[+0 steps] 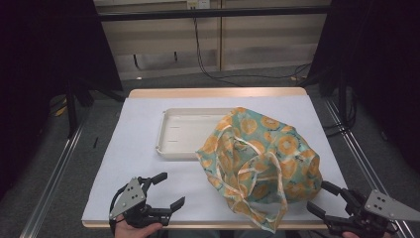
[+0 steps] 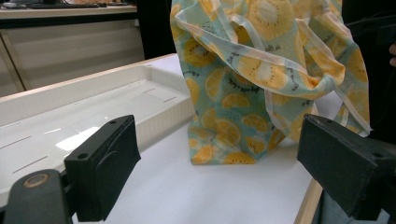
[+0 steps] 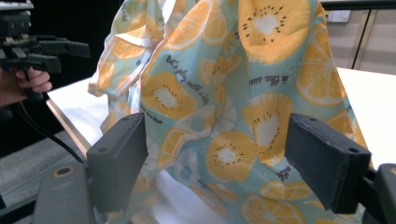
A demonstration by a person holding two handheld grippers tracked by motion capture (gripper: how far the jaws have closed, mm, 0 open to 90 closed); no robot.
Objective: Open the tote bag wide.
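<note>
- The fruit-print bag (image 1: 260,161) is slumping at centre-right on the worktop (image 1: 143,148), overlapping the white tray (image 1: 183,134).
- Left gripper (image 1: 166,191) and right gripper (image 1: 319,198) are waiting with fingers apart; aim for the handles, judging by their slack.

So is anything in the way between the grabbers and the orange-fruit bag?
Nothing visible. The left gripper has only bare white table cover between it and the bag. The right gripper is open right beside the bag; the tray sits behind it.
</note>
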